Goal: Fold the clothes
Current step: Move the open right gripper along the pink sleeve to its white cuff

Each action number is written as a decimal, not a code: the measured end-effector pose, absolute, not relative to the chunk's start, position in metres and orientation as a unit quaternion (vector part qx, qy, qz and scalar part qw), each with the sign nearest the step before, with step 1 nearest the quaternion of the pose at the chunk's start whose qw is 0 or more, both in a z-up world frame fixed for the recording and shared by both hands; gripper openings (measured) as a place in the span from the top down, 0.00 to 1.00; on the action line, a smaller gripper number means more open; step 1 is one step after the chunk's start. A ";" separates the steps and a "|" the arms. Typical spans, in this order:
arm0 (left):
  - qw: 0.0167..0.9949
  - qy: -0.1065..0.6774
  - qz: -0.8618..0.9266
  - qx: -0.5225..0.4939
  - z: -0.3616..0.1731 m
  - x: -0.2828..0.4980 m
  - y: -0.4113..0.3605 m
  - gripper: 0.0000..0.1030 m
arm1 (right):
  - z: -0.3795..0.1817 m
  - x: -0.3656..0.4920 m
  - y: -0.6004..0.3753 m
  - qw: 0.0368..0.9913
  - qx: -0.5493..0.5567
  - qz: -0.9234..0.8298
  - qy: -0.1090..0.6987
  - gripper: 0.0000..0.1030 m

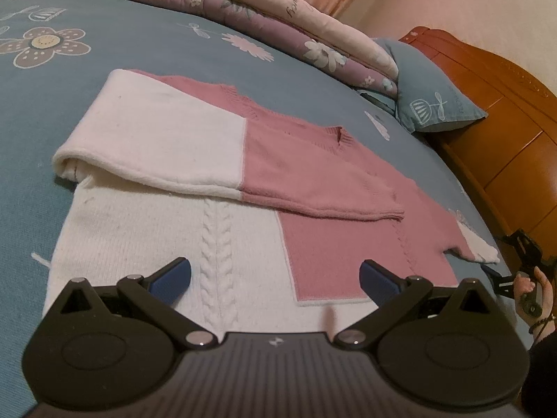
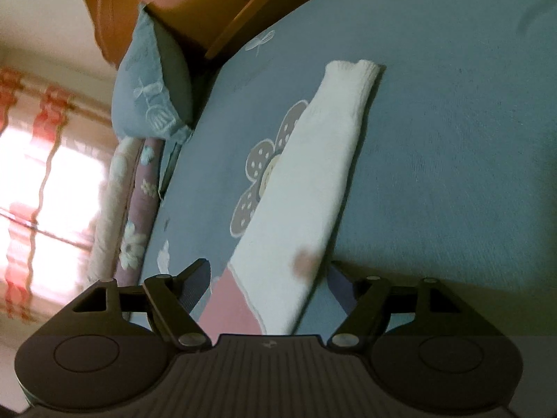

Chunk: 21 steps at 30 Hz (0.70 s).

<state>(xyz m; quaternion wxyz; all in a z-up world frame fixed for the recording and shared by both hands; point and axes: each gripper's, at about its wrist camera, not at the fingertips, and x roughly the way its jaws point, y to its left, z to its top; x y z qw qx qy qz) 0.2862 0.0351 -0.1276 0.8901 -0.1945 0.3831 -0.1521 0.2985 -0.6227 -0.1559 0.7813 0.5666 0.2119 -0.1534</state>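
Little can be read. The folded pink-and-purple floral quilt (image 1: pixel 299 17) carries a dark cursive line along its edge, too small to make out. The blue-grey printed pillow (image 1: pixel 435 101) shows pale lettering near its side, also illegible. A small pale emblem sits on the left gripper's ribbed black housing (image 1: pixel 275 343).

A home bedroom; bed (image 1: pixel 139 55) with floral sheet; pillow (image 1: pixel 428 87); folded quilt (image 1: pixel 264 10); wooden headboard (image 1: pixel 494 111); curtained window (image 2: pixel 38 181)
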 end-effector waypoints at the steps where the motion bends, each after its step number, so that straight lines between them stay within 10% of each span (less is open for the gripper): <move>1: 0.890 0.383 -0.151 -0.194 -0.128 0.286 0.035 0.01 | -0.157 0.297 -0.626 0.778 0.573 -0.153 0.209 0.24; 21: 0.891 0.380 -0.150 -0.198 -0.127 0.288 0.035 0.01 | -0.157 0.327 -0.648 0.824 0.512 -0.144 0.194 0.24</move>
